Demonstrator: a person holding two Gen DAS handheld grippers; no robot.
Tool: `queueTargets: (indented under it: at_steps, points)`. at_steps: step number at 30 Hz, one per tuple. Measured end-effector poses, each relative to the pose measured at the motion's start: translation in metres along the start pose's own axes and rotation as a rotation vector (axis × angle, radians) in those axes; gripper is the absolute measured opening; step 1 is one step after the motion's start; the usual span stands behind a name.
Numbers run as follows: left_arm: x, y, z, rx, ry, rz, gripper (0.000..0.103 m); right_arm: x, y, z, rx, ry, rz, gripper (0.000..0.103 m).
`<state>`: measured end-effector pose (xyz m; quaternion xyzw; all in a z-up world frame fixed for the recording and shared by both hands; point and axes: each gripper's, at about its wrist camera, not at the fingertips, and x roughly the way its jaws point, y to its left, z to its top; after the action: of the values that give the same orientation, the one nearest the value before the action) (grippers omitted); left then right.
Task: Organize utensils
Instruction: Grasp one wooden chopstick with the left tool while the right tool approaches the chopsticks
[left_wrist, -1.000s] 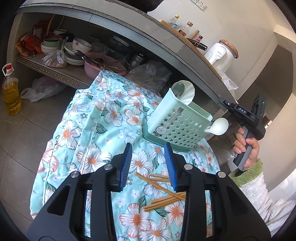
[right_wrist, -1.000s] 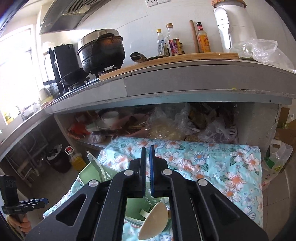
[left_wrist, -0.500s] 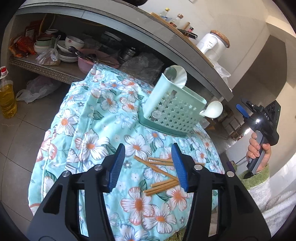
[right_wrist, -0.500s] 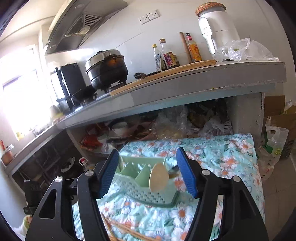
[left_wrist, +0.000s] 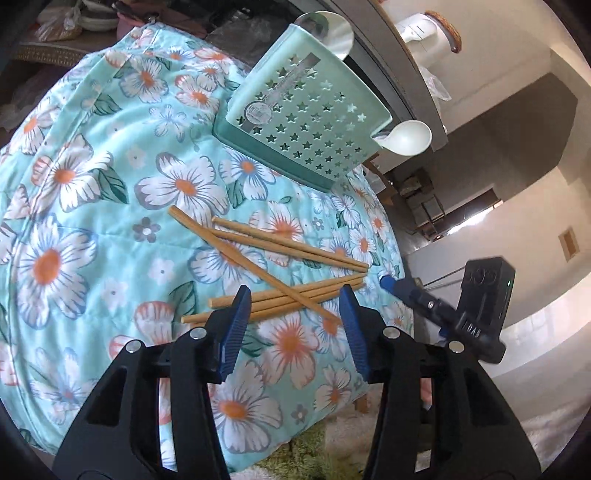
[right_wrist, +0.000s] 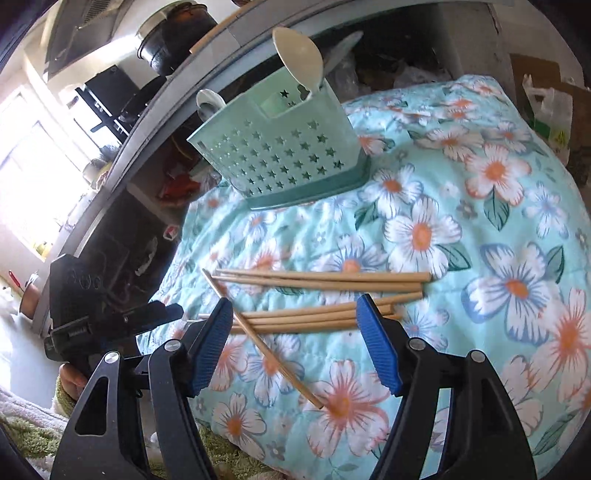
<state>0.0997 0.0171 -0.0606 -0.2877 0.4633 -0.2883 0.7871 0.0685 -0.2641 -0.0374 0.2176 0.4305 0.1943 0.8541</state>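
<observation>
I'm hovering both grippers over the chopsticks (left_wrist: 280, 291) on the floral cloth (left_wrist: 92, 192): left gripper (left_wrist: 293, 325) closing, nothing gripped; right gripper (right_wrist: 295, 343) spread wide, empty.

Chopsticks (left_wrist: 280, 273) lie loose on the quilt (left_wrist: 92, 206), near; the holder (left_wrist: 306, 122) stands beyond, spoons (left_wrist: 406, 138) in it.

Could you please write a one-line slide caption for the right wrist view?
Open right gripper hovers over loose chopsticks on floral cloth, beside the green utensil basket.
</observation>
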Motion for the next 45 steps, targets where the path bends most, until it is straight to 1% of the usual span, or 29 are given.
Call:
queueTargets:
  at_steps: [3,6,9,11,13,15,18,20,27,29,32,34,36,38,40,42,45]
  points:
    - [0.014,0.007,0.011,-0.075,0.011,-0.001,0.041,0.002,-0.004,-0.004,0.036,0.0,0.018,0.068]
    - [0.027,0.016,0.017,-0.162,0.039,0.001,0.038,0.005,-0.005,-0.003,0.031,0.003,0.001,0.068]
    - [0.038,0.024,0.021,-0.228,0.052,0.04,0.037,0.006,-0.006,-0.004,0.026,0.004,0.002,0.068]
    - [0.046,0.03,0.023,-0.27,0.066,0.062,0.032,0.006,-0.008,-0.005,0.028,0.003,0.004,0.068]
    - [0.051,0.035,0.024,-0.31,0.071,0.063,0.026,0.006,-0.01,-0.006,0.031,0.0,0.003,0.068]
    - [0.054,0.038,0.025,-0.331,0.072,0.066,0.022,0.006,-0.012,-0.007,0.037,-0.004,0.002,0.068]
    - [0.055,0.043,0.025,-0.366,0.073,0.071,0.013,0.007,-0.018,-0.008,0.057,-0.006,0.009,0.068]
    - [0.052,0.047,0.025,-0.384,0.069,0.063,0.012,0.008,-0.02,-0.009,0.071,-0.004,0.011,0.068]
    - [0.038,0.043,0.023,-0.362,0.012,-0.02,0.008,0.004,-0.015,-0.009,0.058,-0.034,0.011,0.068]
    - [0.031,0.038,0.024,-0.346,-0.017,-0.045,0.007,0.003,-0.014,-0.009,0.056,-0.045,0.009,0.067]
    - [0.017,0.032,0.026,-0.322,-0.05,-0.074,0.006,0.001,-0.016,-0.009,0.065,-0.059,0.005,0.063]
    - [0.01,0.029,0.026,-0.306,-0.066,-0.095,0.005,-0.001,-0.016,-0.006,0.069,-0.072,0.003,0.057]
    - [0.001,0.027,0.026,-0.29,-0.088,-0.111,0.005,-0.004,-0.014,-0.001,0.054,-0.083,-0.003,0.054]
    - [-0.012,0.023,0.027,-0.275,-0.115,-0.13,0.004,-0.006,-0.008,0.006,0.014,-0.093,-0.016,0.051]
    - [-0.023,0.018,0.03,-0.259,-0.147,-0.147,0.004,-0.004,0.001,0.017,-0.06,-0.082,-0.032,0.048]
    - [-0.038,0.015,0.032,-0.247,-0.182,-0.165,0.004,0.006,0.014,0.028,-0.147,-0.054,-0.062,0.045]
    - [-0.058,0.011,0.035,-0.225,-0.229,-0.186,0.004,0.031,0.034,0.038,-0.269,0.015,-0.085,0.035]
